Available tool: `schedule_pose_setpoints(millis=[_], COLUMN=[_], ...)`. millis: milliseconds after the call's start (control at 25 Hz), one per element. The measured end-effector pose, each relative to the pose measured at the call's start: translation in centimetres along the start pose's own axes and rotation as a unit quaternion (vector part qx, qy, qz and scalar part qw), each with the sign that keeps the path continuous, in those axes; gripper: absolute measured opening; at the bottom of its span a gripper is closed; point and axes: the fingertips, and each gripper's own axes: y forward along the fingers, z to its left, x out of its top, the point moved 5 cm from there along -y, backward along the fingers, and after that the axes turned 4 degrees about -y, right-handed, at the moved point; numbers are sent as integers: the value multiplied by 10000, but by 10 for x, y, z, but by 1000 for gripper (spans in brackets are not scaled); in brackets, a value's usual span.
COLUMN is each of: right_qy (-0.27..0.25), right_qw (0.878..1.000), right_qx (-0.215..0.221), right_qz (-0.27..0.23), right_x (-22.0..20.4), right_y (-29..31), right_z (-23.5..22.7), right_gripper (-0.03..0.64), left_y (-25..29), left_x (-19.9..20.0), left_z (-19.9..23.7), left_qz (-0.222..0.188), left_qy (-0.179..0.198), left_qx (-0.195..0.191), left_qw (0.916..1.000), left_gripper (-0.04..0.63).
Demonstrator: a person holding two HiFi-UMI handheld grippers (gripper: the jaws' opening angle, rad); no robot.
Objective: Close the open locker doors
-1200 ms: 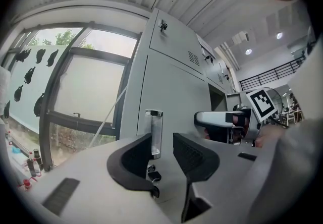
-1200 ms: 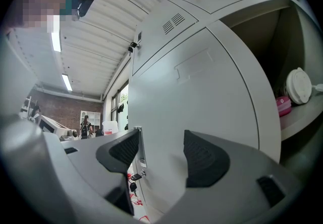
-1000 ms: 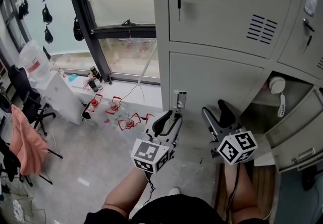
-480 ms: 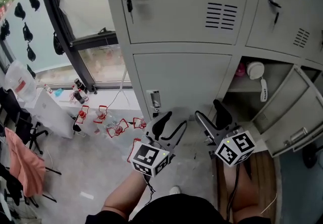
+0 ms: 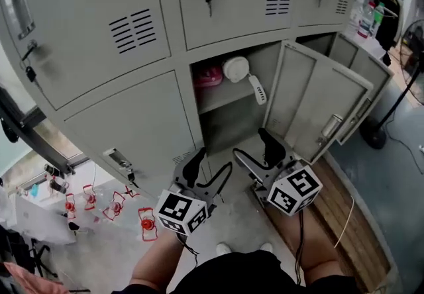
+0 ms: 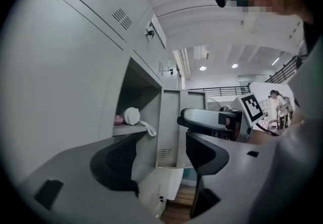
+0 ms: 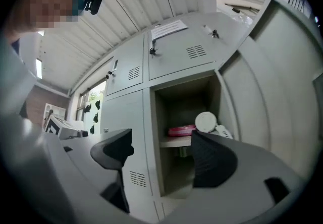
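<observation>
Lockers (image 5: 132, 34), grey, two rows. One lower door (image 5: 308, 97) stands open, swung out to the right, near the right gripper (image 5: 255, 150) but not touching it. Second open door (image 5: 368, 74) farther right. Open compartment has a shelf (image 5: 222, 95) w/ pink box (image 5: 209, 75) & white round thing (image 5: 235, 69). Left gripper (image 5: 209, 168) sits in front of closed door (image 5: 132, 130). Both grippers: jaws wide apart, just been opening, nothing betw. them.

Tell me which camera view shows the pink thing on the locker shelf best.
The right gripper view: it faces the pink thing head-on, lying on the shelf. The head view shows it from above, in shadow. The left gripper view catches only a sliver.
</observation>
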Motion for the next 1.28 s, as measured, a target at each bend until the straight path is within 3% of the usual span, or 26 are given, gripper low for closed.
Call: schedule_pose_setpoints(millis=[320,640,880,1280], right_qy=[-130,-213,-168,69], right_qw=[9908,9718,9683,9796], right_qx=[-1349,-2350,-2490,-1999], right_qz=[-20,19,74,202], right_x=[18,28,26,22], right_y=[-99,-181,-202,-199], right_z=[-59,-97,-132,-198], right_gripper=[359,316,278,225], left_y=[68,99,114,155], left_x=[-8,-19,-29,-35], left_z=[-67,-125,-143,-159], left_qz=[122,237,338,311], left_qy=[-124,-306,-294,-295], left_qx=[-1207,-1913,-1885,-1392], left_qw=[9925,9808,9811,9893], left_gripper=[316,316,315,314])
